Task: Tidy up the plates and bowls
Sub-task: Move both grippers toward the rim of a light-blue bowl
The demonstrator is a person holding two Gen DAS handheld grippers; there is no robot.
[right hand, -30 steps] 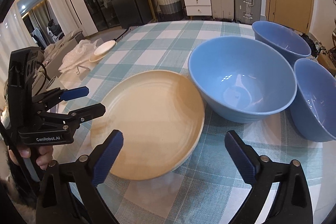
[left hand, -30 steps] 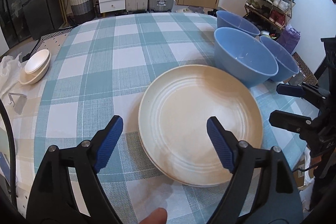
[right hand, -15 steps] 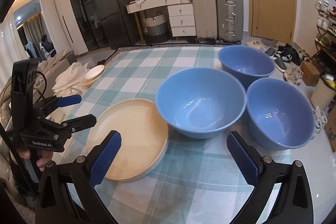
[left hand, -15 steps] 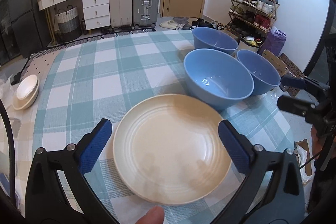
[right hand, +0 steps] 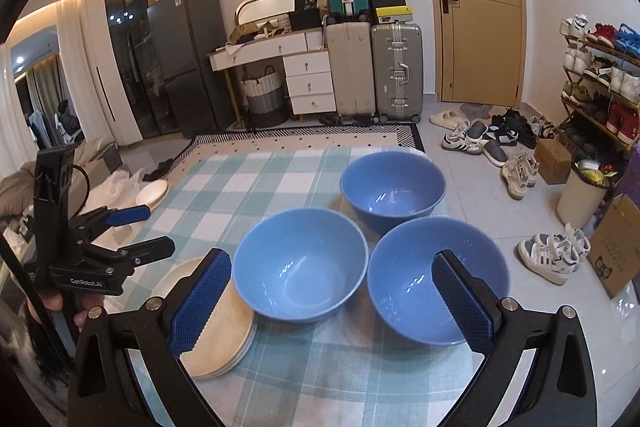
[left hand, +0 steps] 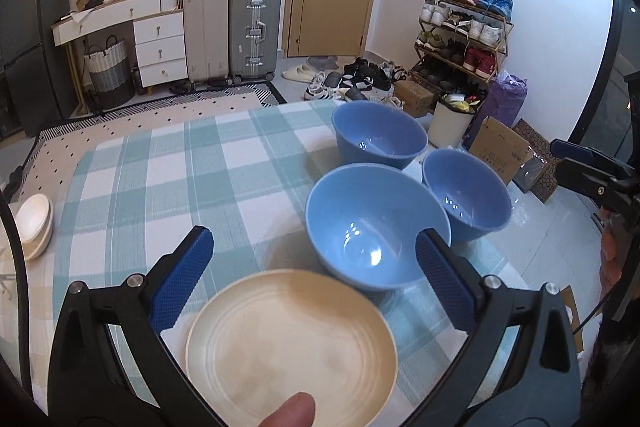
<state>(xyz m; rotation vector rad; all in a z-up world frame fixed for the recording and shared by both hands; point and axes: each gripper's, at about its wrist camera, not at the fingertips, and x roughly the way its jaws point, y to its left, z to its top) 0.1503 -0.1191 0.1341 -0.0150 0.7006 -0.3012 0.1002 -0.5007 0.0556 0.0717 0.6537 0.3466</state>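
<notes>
The left gripper (left hand: 316,279) hangs over the desk (left hand: 168,179) with its jaws wide open and nothing in them. The right gripper (right hand: 332,299) has its jaws wide open too, and they are empty. A stack of cream plates (left hand: 292,343) sits on the checked cloth at the near edge. Three blue bowls (right hand: 300,267) stand close together just beside the plates, two in front and one behind. Small white bowls (left hand: 34,223) are stacked far off at the left edge of the desk. A fingertip (left hand: 288,411) shows at the bottom of the left view.
</notes>
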